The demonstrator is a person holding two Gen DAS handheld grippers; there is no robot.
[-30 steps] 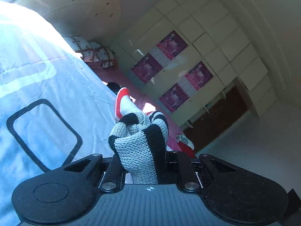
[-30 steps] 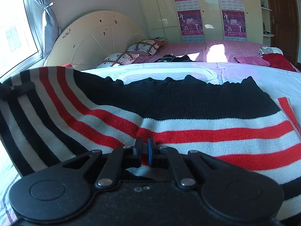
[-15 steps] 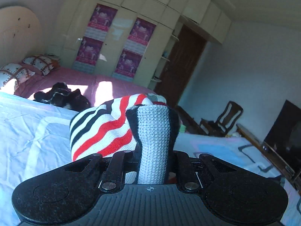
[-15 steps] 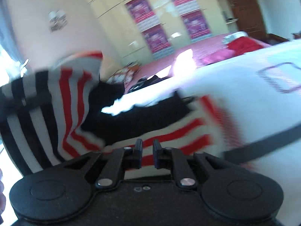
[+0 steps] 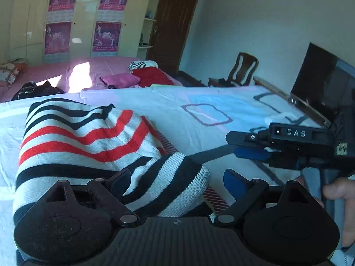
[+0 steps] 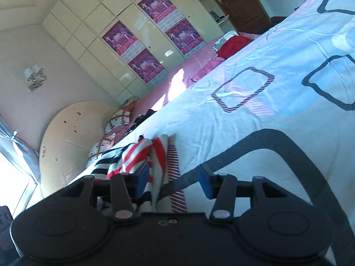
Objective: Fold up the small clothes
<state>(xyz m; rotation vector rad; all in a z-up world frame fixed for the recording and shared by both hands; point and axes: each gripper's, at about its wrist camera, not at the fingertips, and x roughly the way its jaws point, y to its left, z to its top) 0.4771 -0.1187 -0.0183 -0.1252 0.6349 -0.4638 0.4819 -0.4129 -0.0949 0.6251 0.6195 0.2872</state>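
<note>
My left gripper (image 5: 175,181) has its jaws spread wide with nothing clamped; the red, white and black striped knitted sweater (image 5: 88,146) lies bunched right against and partly between its fingers, the black-and-white ribbed end draped over the near finger. My right gripper (image 6: 173,179) is likewise wide open and empty, its blue pads (image 6: 205,182) apart; the same sweater sits just off its left pad, touching or nearly so, I can't say which. From the left wrist I see the right gripper off to my right, apart from the garment, over the sheet

The sweater rests in a loose heap on the pale blue bedsheet with dark outlined squares (image 5: 221,102), directly ahead of the left tool. I judge it light, soft and floppy, a chunky knit that will sag and stretch if pinched at one spot, not slippery or fragile. I'd take hold at the ribbed hem or cuff edges, one corner per gripper, where the knit is firmer

Farther ahead lie a pink bedspread (image 5: 95,66), a red bundle of cloth (image 5: 153,76) and a cream wardrobe with purple posters (image 5: 86,15)
</note>
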